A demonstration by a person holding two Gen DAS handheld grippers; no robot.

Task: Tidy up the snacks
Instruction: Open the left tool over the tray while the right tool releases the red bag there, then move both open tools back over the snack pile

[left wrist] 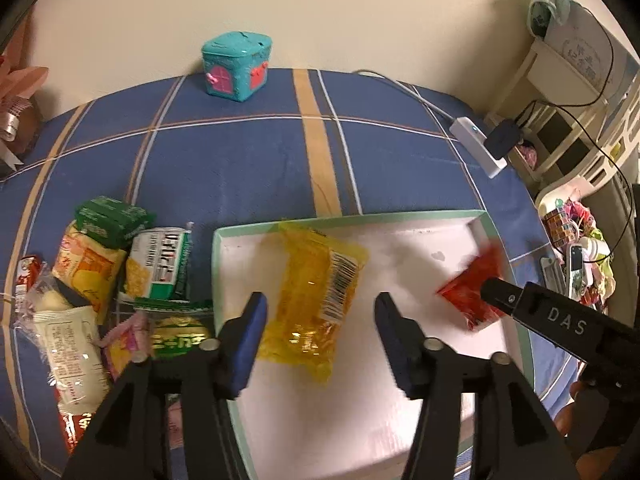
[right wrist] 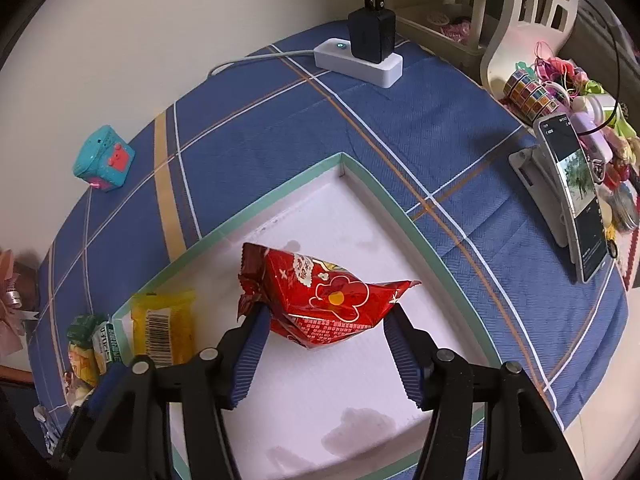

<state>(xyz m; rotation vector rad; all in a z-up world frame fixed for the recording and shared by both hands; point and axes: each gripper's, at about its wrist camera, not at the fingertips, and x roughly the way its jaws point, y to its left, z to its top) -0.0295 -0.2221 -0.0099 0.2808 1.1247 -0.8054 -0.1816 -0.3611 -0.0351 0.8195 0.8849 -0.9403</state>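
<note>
Inside the shallow white tray (left wrist: 494,236) with its pale green rim lie two snacks: a yellow packet (left wrist: 316,300) with a barcode, flat towards the tray's left side, and a red packet (right wrist: 320,300) with a flower print, towards the right. The left gripper (left wrist: 320,336) hangs over the yellow packet with its jaws released; the blue pads stand clear on either side and do not press on the wrapper. The right gripper (right wrist: 324,344) has its jaws spread about the red packet, whose crinkled ends reach to the pads; whether they still touch it cannot be told, and the packet looks blurred in the left wrist view.

Left of the tray, on the blue plaid cloth (left wrist: 240,160) covering the desk, sits a crowded heap of other snacks (left wrist: 100,280): green, white, orange and pink wrappers overlapping each other, pressed right up to the tray's left rim. Farther back near the wall stands a small teal toy box (left wrist: 236,66) with pink doors, well apart from the tray. At the desk's far right corner a white power strip (right wrist: 360,62) carries a black charger (right wrist: 370,36). Beside the tray's right side a phone (right wrist: 576,196) leans on a stand, with ribbons and trinkets behind it.
</note>
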